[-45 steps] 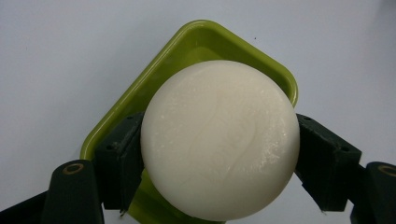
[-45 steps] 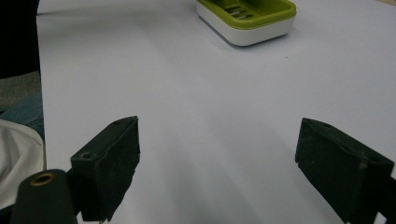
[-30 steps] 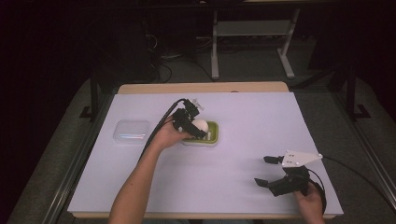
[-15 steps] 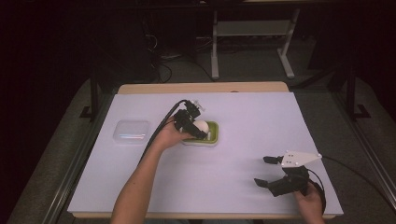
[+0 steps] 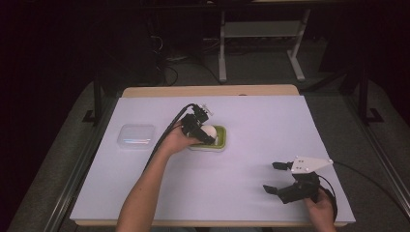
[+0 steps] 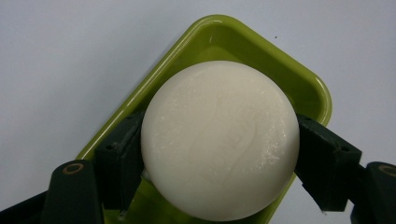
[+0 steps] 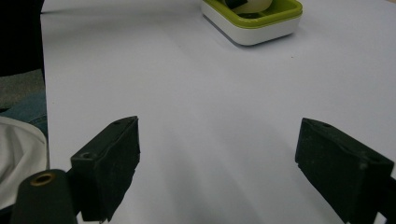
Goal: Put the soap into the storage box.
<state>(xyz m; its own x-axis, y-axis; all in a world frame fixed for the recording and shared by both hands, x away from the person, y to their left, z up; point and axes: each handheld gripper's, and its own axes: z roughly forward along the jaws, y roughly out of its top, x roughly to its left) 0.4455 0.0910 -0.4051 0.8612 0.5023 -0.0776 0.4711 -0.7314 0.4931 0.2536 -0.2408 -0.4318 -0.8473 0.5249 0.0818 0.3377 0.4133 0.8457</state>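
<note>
One round white soap bar, slick and hard we judge, sits clamped at its widest sides by our left gripper above the green soap dish; our right gripper, at five o'clock, gapes empty.

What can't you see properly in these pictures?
- Soap: in the left gripper view its underside is hidden by its own bulk, so whether it touches the dish cannot be told.
- Dish: the left gripper view's bottom edge cuts off its near end.
- Clear lid: too small in the high view for detail.
- Right gripper: its fingers run off the right gripper view's bottom edge.
</note>
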